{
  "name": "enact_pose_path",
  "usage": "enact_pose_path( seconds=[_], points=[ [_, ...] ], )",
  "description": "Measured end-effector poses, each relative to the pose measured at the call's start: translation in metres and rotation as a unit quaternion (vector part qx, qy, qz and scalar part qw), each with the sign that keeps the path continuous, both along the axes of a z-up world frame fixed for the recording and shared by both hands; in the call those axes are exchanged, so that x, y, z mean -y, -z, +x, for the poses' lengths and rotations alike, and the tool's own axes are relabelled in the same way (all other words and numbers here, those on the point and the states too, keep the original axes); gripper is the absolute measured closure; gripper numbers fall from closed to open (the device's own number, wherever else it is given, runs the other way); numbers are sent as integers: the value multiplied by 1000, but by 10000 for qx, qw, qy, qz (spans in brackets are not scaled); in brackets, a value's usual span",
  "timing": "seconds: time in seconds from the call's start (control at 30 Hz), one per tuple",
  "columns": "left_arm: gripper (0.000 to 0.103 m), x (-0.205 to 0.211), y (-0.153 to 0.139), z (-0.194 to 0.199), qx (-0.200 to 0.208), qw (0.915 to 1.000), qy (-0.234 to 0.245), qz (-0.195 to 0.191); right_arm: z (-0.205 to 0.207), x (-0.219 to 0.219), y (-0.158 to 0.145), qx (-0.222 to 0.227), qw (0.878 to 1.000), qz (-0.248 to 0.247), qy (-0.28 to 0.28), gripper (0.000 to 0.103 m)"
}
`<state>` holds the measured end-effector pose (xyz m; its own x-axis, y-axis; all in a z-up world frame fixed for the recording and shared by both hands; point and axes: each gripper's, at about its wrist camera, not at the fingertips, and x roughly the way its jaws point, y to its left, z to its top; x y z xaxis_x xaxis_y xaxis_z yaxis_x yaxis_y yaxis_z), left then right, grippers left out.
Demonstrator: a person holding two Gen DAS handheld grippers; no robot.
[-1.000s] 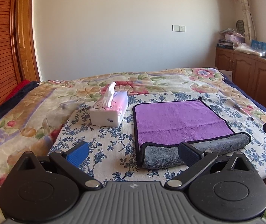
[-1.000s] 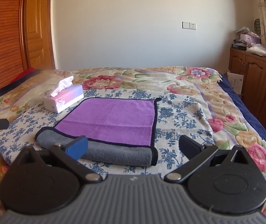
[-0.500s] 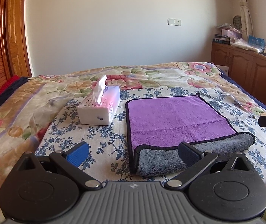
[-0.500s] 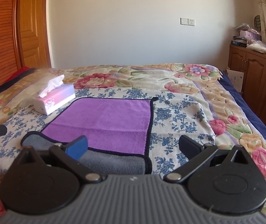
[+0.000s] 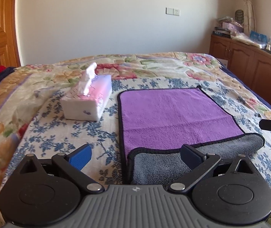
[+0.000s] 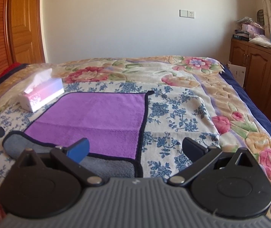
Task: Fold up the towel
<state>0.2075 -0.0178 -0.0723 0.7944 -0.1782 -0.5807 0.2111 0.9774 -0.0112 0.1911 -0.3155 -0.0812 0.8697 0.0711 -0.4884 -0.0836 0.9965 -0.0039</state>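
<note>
I have the purple towel [image 5: 175, 114] lying flat on the blue-flowered cloth [image 5: 89, 133] near the front edge of the bed [image 6: 192, 70]. Its near edge is turned over in a grey flap [image 5: 173, 161] that runs left to right across my view, parallel to the bed's front edge.

My left gripper [image 5: 135, 154] is wide open and holds nothing; it hovers just in front of the flap's left corner, with its right finger [image 5: 191, 154] over the grey band and its left finger [image 5: 80, 156] out over the bare cloth. My right gripper [image 6: 135, 149] is equally wide open and empty, straddling the flap's right corner [image 6: 135, 163], its left finger [image 6: 79, 149] above the towel and its right finger [image 6: 193, 150] off it.

So each gripper is nearest its own end of the flap, and the towel stretches straight away from both. I judge the next fold has to carry that near edge forward toward the far edge, both ends together. A tissue box [image 5: 87, 102] sits just beside the towel's far left corner, apart from it, and should stay out of the way.
</note>
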Motion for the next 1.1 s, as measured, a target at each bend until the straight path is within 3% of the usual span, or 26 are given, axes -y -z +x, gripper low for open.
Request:
enact_pose_path(
  seconds=[0.23,0.8,0.9,1.1],
  points=[
    [3,6,9,13,-126,9998,143,99,11,0,9,-148,9999,-55,-46,0],
    [51,2,19,31,-574,9975,338,-227,29,1,28,-788,9964,235,-215,0],
    [56,2,20,31,-596,9973,357,-233,31,2,29,-932,9948,344,-231,0],
    [57,2,23,31,-663,9969,354,-223,33,8,30,-1125,9914,611,-273,0]
  ],
)
